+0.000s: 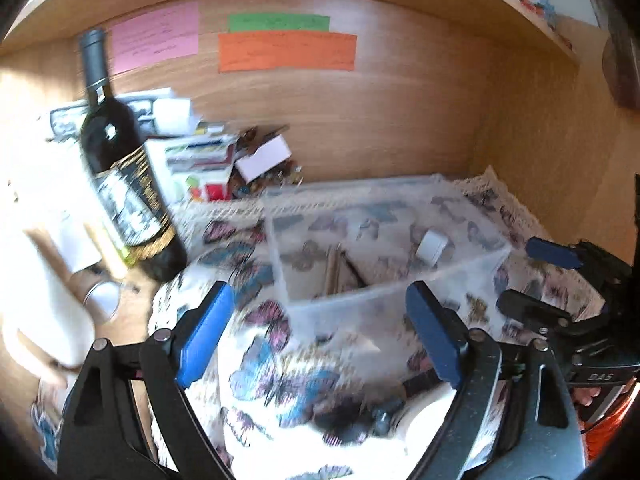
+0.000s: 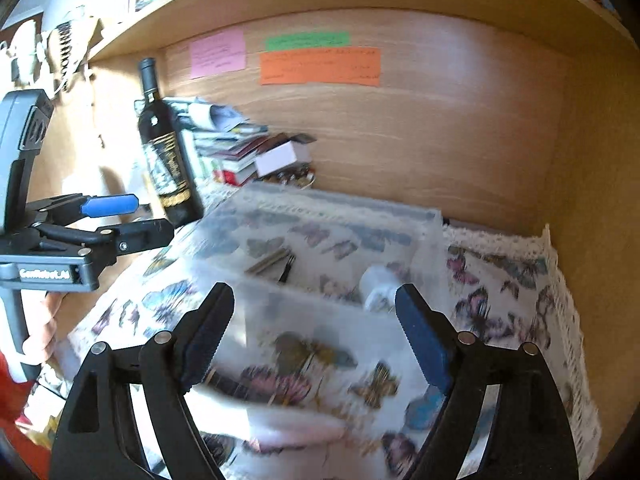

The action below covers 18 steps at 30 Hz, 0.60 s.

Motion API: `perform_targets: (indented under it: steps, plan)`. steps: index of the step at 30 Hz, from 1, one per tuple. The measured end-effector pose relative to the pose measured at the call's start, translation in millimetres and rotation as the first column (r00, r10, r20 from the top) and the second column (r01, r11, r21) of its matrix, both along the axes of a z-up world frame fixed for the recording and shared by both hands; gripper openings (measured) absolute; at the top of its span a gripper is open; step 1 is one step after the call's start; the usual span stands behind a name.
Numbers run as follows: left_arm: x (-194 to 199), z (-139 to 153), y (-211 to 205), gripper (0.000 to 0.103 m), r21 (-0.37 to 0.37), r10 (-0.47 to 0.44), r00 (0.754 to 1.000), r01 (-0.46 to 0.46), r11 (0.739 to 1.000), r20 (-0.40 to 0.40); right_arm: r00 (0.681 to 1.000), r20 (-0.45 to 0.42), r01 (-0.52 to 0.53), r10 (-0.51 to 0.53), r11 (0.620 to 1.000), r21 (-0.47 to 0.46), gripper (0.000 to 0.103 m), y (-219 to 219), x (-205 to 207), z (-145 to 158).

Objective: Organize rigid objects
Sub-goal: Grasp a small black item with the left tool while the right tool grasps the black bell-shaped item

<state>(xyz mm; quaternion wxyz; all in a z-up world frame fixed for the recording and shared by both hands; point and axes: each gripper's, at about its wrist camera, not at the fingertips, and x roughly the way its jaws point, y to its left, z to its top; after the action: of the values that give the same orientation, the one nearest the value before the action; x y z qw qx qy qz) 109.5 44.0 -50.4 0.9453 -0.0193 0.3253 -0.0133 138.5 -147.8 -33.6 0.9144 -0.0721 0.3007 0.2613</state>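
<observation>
A clear bin (image 2: 332, 280) sits on the butterfly cloth (image 2: 500, 304) on the desk, holding a white cube (image 1: 431, 246), some sticks (image 2: 267, 261) and a fork (image 2: 286, 269). Both tools, left (image 1: 320, 332) and right (image 2: 316, 332), gape wide and empty just before its near wall. A bottle (image 1: 120, 176) stands left of it, the wooden side wall (image 2: 592, 200) close on the right.

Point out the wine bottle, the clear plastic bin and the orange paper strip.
wine bottle (image 1: 120, 160), left wrist view, on the dark body above the label.
clear plastic bin (image 2: 320, 320), right wrist view, on its near wall.
orange paper strip (image 1: 287, 52), left wrist view, on its middle.
</observation>
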Motion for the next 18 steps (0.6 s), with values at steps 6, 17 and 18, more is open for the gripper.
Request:
perform_targets:
  steps: [6, 17, 18]
  plan:
    - [-30, -26, 1, 0.089, -0.003, 0.009, 0.999, -0.009, 1.000, -0.052, 0.999, -0.040, -0.021, 0.021, 1.000, 0.018, 0.081, 3, -32, -19]
    - [-59, -83, 5, 0.083, 0.002, 0.013, 0.985, -0.013, 1.000, -0.174, 0.992, -0.116, -0.041, 0.043, 0.999, 0.021, 0.081, 13, -68, -58]
    - [-61, -86, 3, 0.075, -0.004, 0.000, 0.984, -0.001, 1.000, -0.177, 0.990, -0.130, -0.045, 0.048, 0.999, 0.024, 0.081, 14, -68, -61]
